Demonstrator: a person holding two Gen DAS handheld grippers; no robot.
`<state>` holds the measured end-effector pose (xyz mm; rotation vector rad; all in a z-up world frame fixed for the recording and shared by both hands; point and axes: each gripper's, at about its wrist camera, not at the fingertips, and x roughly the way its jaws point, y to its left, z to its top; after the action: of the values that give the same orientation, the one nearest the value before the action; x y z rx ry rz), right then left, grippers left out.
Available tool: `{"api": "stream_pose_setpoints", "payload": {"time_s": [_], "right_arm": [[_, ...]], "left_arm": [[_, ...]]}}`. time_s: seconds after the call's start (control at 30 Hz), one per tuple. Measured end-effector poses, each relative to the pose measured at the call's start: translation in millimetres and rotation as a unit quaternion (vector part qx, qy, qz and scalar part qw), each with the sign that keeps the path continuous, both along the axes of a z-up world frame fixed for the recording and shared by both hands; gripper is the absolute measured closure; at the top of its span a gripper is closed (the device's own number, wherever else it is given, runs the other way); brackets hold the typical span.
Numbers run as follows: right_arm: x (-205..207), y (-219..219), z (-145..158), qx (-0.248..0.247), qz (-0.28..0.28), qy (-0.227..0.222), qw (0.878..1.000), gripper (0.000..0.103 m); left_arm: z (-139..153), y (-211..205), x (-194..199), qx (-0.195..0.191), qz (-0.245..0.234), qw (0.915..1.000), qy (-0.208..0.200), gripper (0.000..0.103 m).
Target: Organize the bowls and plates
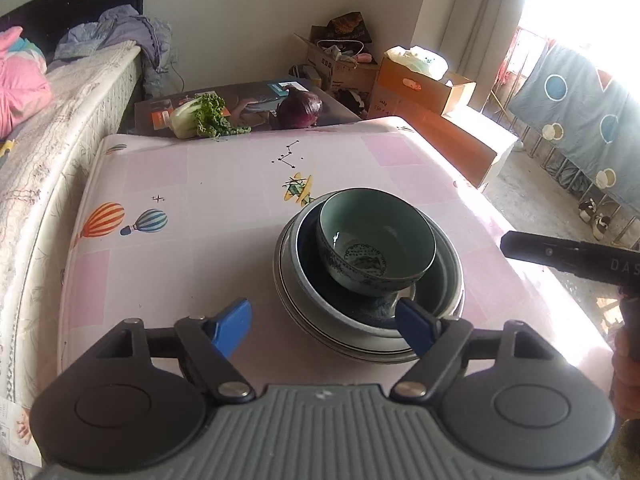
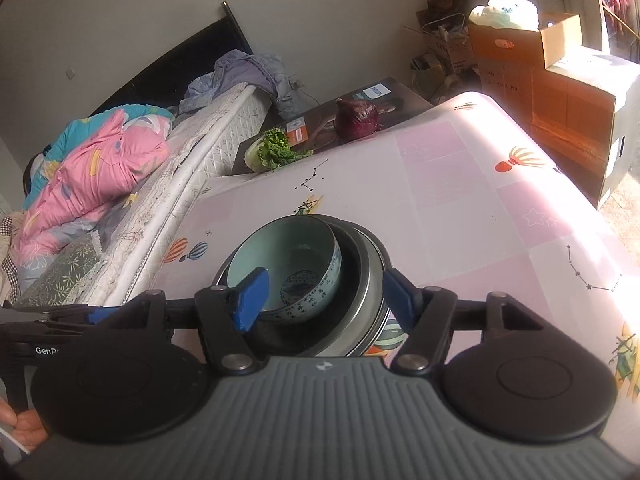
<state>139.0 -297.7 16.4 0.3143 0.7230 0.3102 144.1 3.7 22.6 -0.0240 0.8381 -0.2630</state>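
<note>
Celadon bowl (image 1: 376,236) tilted atop stacked plates (image 1: 292,296)

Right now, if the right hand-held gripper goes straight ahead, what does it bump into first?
Most likely the bowl on the stacked dishes. The open right hand-held gripper points down at it, with nothing in between, though depth is hard to judge.
</note>
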Motion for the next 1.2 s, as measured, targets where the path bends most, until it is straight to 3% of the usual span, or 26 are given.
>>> {"api": "stream_pose_setpoints", "payload": {"time_s": [0.27, 0.67, 0.83, 1.03, 1.2], "right_arm": [[-74.7, 21.4, 31.5, -0.113, 0.019, -0.069, 0.991, 0.001], [-119.5, 37.8, 40.9, -0.211, -0.036, -0.118, 0.970, 0.001], [-120.9, 41.3, 36.8, -0.207, -0.048, -0.127, 0.969, 0.001], [-111.7, 37.3, 26.3, -0.157, -0.041, -0.089, 0.983, 0.001], [-105.3, 42.3, 9.7, -0.153, -0.045, -0.066, 0.985, 0.001]], "left_arm": [[9.3, -12.9, -37.1, 0.037, 0.024, 0.9980, -0.046, 0.002], [2.4, -20.7, -46.9, 0.074, 0.035, 0.9958, -0.041, 0.000], [2.2, -27.7, -48.9, 0.085, 0.027, 0.9946, -0.054, 0.000], [3.6, -30.5, -56.1, 0.078, 0.052, 0.9923, -0.081, 0.000], [3.0, -30.8, -53.1, 0.088, 0.074, 0.9899, -0.083, 0.000]]}}
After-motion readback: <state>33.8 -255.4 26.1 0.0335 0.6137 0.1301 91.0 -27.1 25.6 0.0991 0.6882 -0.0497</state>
